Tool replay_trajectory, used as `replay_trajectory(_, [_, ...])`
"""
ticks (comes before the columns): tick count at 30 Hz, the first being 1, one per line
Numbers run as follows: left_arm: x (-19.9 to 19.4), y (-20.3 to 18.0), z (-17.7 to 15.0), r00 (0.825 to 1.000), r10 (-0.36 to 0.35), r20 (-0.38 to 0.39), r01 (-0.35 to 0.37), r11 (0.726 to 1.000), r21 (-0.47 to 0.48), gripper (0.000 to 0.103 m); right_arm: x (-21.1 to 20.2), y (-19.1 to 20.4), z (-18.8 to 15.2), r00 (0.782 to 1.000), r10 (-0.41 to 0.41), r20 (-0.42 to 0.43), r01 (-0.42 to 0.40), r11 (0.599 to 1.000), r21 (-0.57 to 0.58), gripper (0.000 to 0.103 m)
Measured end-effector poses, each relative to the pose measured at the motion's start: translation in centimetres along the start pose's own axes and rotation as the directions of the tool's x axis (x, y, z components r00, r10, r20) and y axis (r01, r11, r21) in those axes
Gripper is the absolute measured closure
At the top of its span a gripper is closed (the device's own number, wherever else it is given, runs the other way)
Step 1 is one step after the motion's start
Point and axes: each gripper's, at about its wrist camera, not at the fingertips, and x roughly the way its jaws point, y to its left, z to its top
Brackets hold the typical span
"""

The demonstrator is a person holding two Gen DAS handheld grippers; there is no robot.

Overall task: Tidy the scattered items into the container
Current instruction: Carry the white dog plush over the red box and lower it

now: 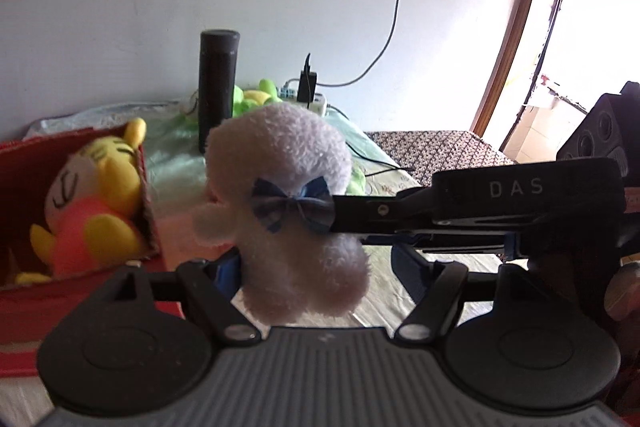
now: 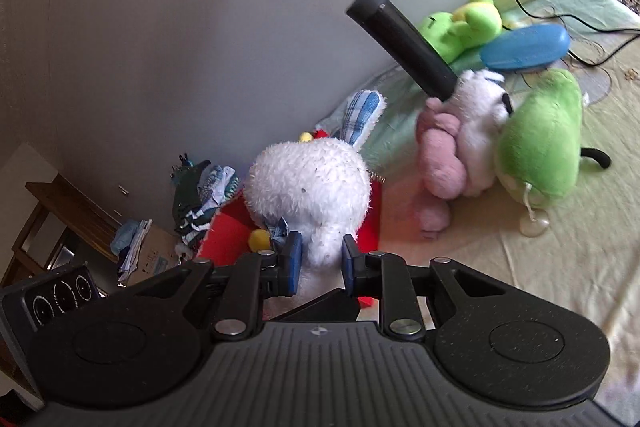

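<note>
Two hand-held grippers, one white plush toy [image 1: 280, 187] lifted between them: my left hand-held gripper [image 1: 316, 267] clamps its lower body, my right hand-held gripper [image 2: 318, 261] pinches it too. The toy hangs above the bed [image 2: 560, 267], beside the red box [image 1: 24, 155] at the bed's edge.

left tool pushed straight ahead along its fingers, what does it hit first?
Beyond the fluffy white plush toy with a blue bow it grips, probably the tall black cylinder; depth is unclear.

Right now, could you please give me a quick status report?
Both hand-held grippers, left and right, shut on fluffy white plush toy. Red cardboard box left, yellow plush inside. Nothing blocking.
</note>
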Motion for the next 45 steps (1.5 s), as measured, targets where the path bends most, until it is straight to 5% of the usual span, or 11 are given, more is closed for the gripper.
replay_trajectory(10, [-5.7, 8.0, 1.6, 0.997, 0.005, 0.078, -0.006, 1.0, 0.014, 0.029, 5.4, 8.0, -1.1, 0.995, 0.042, 0.094, -0.029, 0.99, -0.138, 0.079])
replay_trajectory(19, [-5.7, 15.2, 1.4, 1.0, 0.005, 0.002, -0.005, 1.0, -0.03, 0.029, 11.8, 11.8, -1.1, 0.997, 0.035, 0.067, -0.021, 0.981, -0.191, 0.078])
replay_trajectory(30, [-1.9, 24.2, 0.6, 0.99, -0.073, -0.123, 0.036, 0.961, -0.275, 0.029, 19.7, 12.0, -1.3, 0.986, -0.144, -0.085, 0.125, 0.972, -0.198, 0.08])
replay_trajectory(45, [2.3, 25.7, -1.3, 0.952, -0.152, -0.264, 0.067, 0.95, -0.304, 0.027, 22.6, 11.2, -2.4, 0.942, -0.31, -0.128, 0.277, 0.935, -0.221, 0.081])
